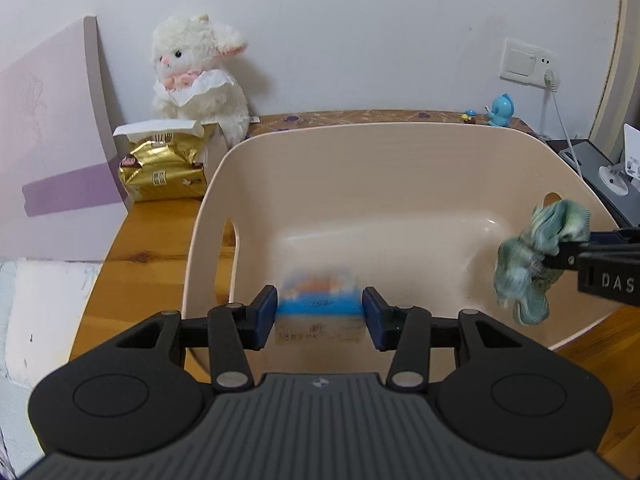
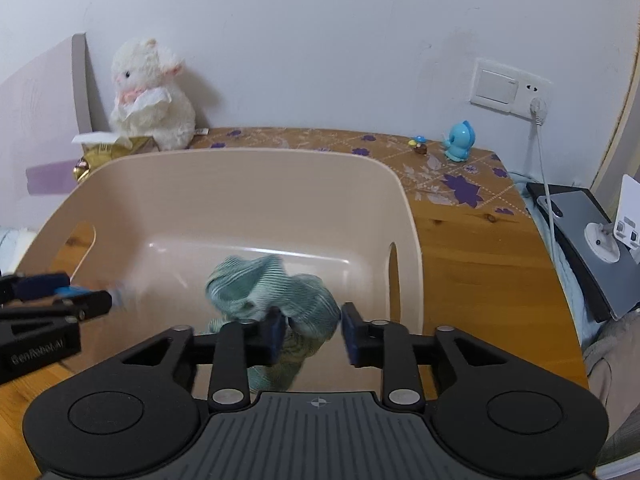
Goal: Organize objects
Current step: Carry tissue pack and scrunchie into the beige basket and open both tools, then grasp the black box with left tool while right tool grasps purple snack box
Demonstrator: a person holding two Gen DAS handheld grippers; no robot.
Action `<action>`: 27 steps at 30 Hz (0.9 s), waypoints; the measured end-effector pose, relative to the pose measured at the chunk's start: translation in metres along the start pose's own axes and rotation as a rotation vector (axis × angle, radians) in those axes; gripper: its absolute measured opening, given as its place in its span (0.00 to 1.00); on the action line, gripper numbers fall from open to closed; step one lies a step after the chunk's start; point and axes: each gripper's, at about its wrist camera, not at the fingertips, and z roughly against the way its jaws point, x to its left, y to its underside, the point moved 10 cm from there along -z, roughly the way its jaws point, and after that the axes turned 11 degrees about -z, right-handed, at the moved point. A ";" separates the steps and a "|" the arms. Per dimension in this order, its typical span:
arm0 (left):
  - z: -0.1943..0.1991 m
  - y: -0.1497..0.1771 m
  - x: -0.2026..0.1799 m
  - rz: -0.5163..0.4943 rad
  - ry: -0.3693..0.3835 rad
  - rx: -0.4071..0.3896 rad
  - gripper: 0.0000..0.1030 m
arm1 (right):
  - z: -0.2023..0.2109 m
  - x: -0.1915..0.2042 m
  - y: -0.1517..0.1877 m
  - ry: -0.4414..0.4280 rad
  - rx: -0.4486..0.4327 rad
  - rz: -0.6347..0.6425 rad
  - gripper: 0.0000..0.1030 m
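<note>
Evidently the loading step is in hand: both tools hang over the beige tub (image 1: 400,168) on the wooden table (image 2: 480,260). The left gripper (image 1: 320,314) clamps a small blue-topped packet (image 1: 318,308); the right gripper (image 2: 313,330) stands parted, the green cloth (image 2: 272,292) loose between its pads. Next, I judge, the cloth must fall clear and the packet be released inside. Blur hides the packet's label; whether the cloth clings to one pad is unclear.
</note>
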 end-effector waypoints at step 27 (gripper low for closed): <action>0.090 0.036 0.000 -0.030 -0.024 -0.103 0.90 | 0.090 -0.030 0.069 -0.009 -0.028 -0.041 1.00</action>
